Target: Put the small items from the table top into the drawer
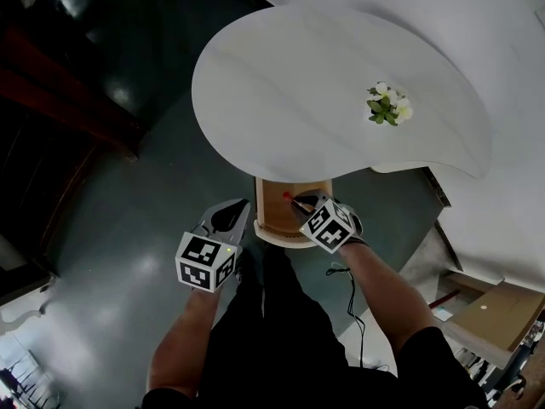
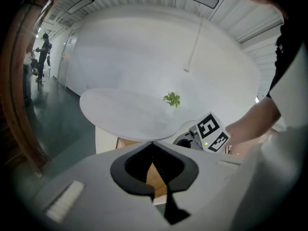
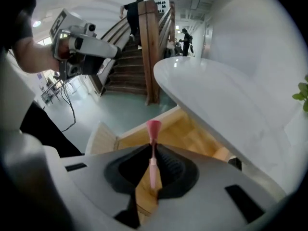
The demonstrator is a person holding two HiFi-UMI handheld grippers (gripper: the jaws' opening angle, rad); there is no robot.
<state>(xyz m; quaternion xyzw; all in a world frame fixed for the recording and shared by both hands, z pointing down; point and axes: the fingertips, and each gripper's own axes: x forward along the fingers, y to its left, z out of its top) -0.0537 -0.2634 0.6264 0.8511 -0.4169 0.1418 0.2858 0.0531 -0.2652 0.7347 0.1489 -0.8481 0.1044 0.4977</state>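
Observation:
A wooden drawer (image 1: 274,214) stands pulled out under the near edge of the white table (image 1: 298,83). My right gripper (image 1: 300,204) hangs over the drawer, shut on a thin pink stick with a red flared tip (image 3: 153,131); the red tip (image 1: 287,196) shows above the drawer's inside. In the right gripper view the drawer's wooden floor (image 3: 187,134) lies just beyond the jaws. My left gripper (image 1: 232,217) is shut and empty, just left of the drawer; in its own view the drawer front (image 2: 156,177) shows past the closed jaws.
A small plant with white flowers (image 1: 388,104) sits on the table top at the right. Cardboard boxes (image 1: 498,309) lie on the floor at the right. A cable (image 1: 351,292) trails over the floor. A wooden staircase (image 3: 139,47) rises behind, with people on it.

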